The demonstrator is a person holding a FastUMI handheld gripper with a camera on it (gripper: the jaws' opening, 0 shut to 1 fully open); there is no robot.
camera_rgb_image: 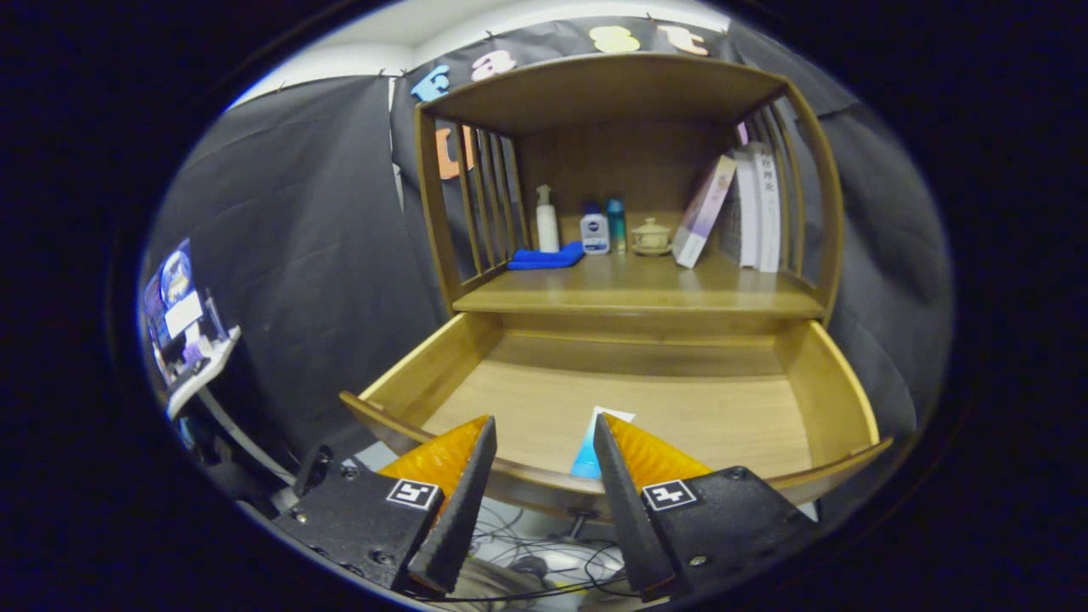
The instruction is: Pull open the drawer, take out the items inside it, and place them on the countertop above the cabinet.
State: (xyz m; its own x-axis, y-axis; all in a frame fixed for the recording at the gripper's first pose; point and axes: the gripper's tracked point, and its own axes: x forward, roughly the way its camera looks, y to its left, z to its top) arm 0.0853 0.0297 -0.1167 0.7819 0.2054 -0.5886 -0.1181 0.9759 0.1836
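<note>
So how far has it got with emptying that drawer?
Done: the wooden drawer is already pulled open. In hand: nothing; the orange-fingered tool hangs open above the drawer's front edge, gripping nothing. Left: a flat blue-and-white packet lies in the drawer just ahead of the fingers and must go up onto the wooden countertop above.

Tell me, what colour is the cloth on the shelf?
Blue; the cloth lies beside the white bottle, gripper view.

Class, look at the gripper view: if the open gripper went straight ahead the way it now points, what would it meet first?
Probably the flat blue-and-white item lying in the open drawer, just beyond the gripper and beside one finger's tip. Depth is unclear, so the drawer's curved front rim could come first.
</note>
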